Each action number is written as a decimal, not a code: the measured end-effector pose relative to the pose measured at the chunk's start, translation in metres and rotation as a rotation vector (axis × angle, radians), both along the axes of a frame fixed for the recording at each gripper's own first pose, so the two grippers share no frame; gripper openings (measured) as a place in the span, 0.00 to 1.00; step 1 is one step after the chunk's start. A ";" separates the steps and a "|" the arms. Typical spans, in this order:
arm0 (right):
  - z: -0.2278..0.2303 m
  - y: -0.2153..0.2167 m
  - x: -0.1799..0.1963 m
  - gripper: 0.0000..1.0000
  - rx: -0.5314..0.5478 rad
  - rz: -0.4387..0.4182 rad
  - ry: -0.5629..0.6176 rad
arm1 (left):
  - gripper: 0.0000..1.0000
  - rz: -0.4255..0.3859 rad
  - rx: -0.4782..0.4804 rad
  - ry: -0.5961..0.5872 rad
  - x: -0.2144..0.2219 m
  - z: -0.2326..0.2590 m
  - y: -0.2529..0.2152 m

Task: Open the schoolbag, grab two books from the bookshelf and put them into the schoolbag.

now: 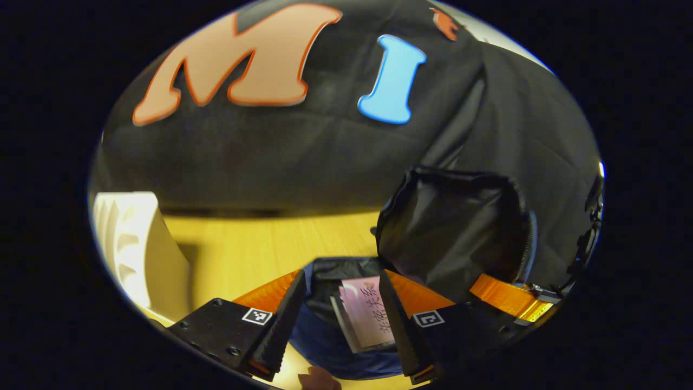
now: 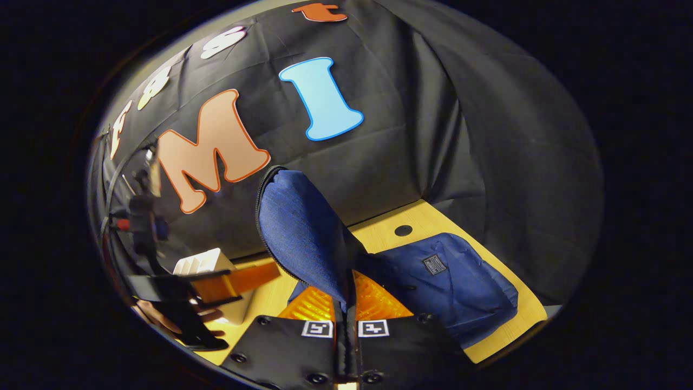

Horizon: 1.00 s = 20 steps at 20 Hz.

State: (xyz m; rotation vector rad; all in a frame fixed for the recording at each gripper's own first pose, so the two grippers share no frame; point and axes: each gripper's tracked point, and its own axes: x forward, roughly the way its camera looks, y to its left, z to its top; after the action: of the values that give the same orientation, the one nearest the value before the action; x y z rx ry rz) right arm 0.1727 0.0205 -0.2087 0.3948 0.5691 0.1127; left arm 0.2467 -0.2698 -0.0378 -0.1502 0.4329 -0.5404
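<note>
Right gripper holds the schoolbag's flap up while the left gripper hovers open over a book inside the bag.

In the right gripper view, the right gripper has its fingers pressed together on the edge of the blue flap, which stands upright above the blue schoolbag lying on the wooden table. The left gripper shows at the lower left of that view, near the white bookshelf. In the left gripper view, the left gripper has its jaws apart with nothing between them pressed; a pink-covered book lies in the bag's dark opening just beyond the fingertips, and the flap's black lining rises to the right. The white bookshelf stands on the table at the left.
</note>
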 end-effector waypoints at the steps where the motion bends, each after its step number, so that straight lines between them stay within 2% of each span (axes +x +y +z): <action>1: 0.000 0.002 -0.003 0.05 -0.005 0.005 -0.001 | 0.83 0.014 0.007 -0.057 0.000 0.014 0.004; 2: 0.000 0.004 -0.004 0.02 -0.008 0.009 -0.003 | 0.83 0.032 0.008 -0.106 0.001 0.029 0.011; 3: -0.003 0.006 -0.004 0.03 -0.008 0.016 -0.005 | 0.79 0.055 0.001 -0.161 0.002 0.053 0.024; 6: -0.002 0.009 -0.011 0.04 -0.014 0.023 -0.015 | 0.87 0.105 0.013 -0.263 -0.001 0.103 0.063; 8: -0.004 0.013 -0.014 0.04 -0.019 0.024 -0.018 | 0.87 0.151 0.046 -0.330 -0.001 0.127 0.090; 12: -0.010 0.027 -0.022 0.07 -0.049 0.073 -0.020 | 0.89 0.235 0.018 -0.407 -0.020 0.163 0.143; 13: -0.013 0.032 -0.025 0.12 -0.052 0.087 -0.016 | 0.89 0.269 0.012 -0.412 -0.026 0.169 0.163; 14: -0.016 0.035 -0.028 0.10 -0.054 0.094 -0.012 | 0.89 0.298 0.004 -0.417 -0.030 0.176 0.180; 15: -0.019 0.040 -0.031 0.28 -0.055 0.107 -0.009 | 0.89 0.327 -0.006 -0.420 -0.037 0.182 0.198; 16: -0.023 0.047 -0.033 0.29 -0.061 0.120 -0.004 | 0.89 0.352 -0.022 -0.425 -0.043 0.188 0.213; 20: -0.041 0.069 -0.048 0.71 -0.108 0.183 0.014 | 0.89 0.442 -0.035 -0.433 -0.068 0.199 0.270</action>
State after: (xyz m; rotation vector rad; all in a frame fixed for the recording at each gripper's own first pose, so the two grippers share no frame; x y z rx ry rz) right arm 0.1250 0.0899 -0.2499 0.2382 0.6215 0.2543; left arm 0.1783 -0.0002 0.1608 -0.1522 -0.0375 -0.1351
